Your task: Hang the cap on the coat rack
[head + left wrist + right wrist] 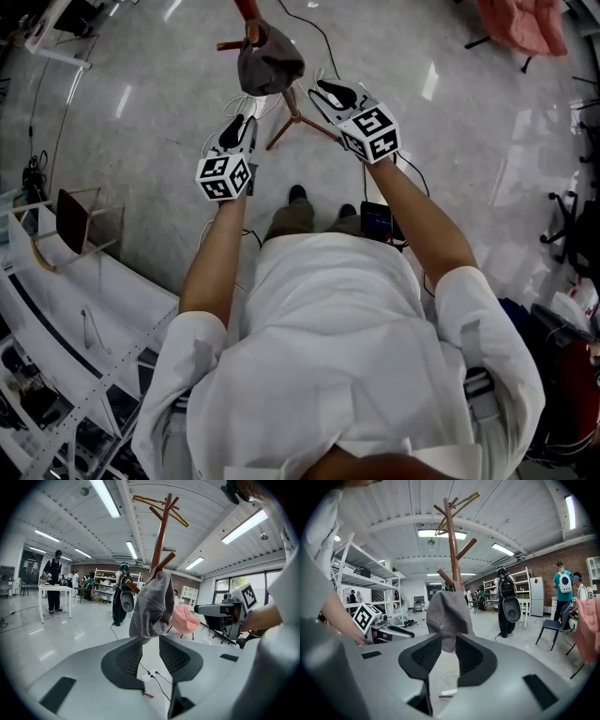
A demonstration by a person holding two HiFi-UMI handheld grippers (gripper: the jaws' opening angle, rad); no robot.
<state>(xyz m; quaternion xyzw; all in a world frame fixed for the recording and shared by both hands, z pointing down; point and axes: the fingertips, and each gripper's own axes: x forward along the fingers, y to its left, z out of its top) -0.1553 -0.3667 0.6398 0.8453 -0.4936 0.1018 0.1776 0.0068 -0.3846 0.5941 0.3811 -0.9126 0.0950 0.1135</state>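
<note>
At upper centre of the head view: cap (269, 61), grey, draped over a low peg (165, 560) of the coat rack (451, 536), with neither tool gripping it.

Left gripper (150, 645): jaws apart, nothing clamped. The cap's lower hem hangs just above their tips; contact cannot be made out.

Right gripper (449, 651): jaws apart, empty, cap just beyond them.

Hazards, as judged:
1. You draw the left gripper back on an upward or sideways line, a jaw tip catches the hem, and the cap lifts off its peg.
2. You brush the pole and the rack rocks; the cap looks only loosely seated.
3. Your feet stand near the rack's legs (279, 136), so a step forward could knock them.
</note>
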